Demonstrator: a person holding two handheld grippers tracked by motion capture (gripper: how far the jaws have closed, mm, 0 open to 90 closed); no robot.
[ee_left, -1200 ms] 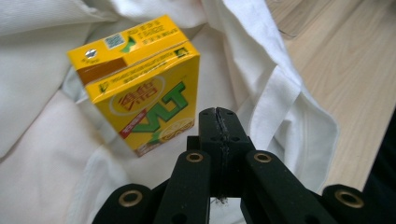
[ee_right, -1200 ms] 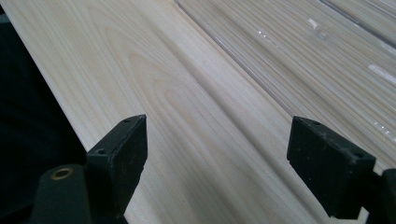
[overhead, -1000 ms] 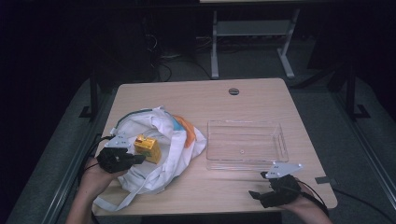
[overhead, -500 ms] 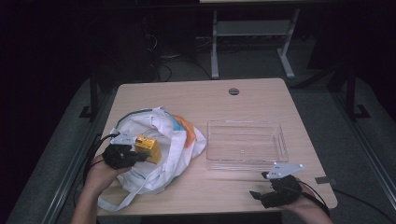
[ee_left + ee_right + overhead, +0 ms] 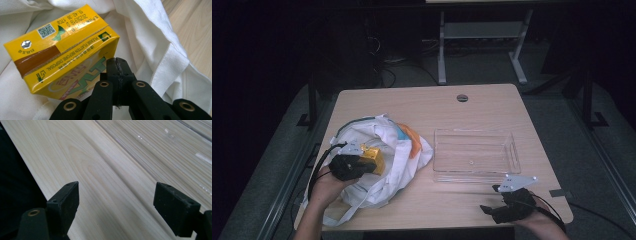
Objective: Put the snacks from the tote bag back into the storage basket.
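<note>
Table: light wooden table [image 5: 422, 107], seen from above.
Carton: yellow drink carton [image 5: 62, 47] lying on the white cloth bag [image 5: 392, 165] at the table's left side.
Left gripper: left gripper [image 5: 117, 61] has its jaws pressed together, empty, tips just beside the carton's lower edge.
Right gripper: right gripper [image 5: 116, 202] rests at the table's near right corner, jaws wide apart, nothing between them.
Tray: clear plastic tray [image 5: 512, 150] stands right of the bag.

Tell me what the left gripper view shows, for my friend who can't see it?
A yellow drink carton lies on its side on a white cloth bag, its print upside down and a foil straw hole on its top. The left gripper sits just in front of it, black jaws shut together with nothing between them. A strip of wooden table shows at the right.
</note>
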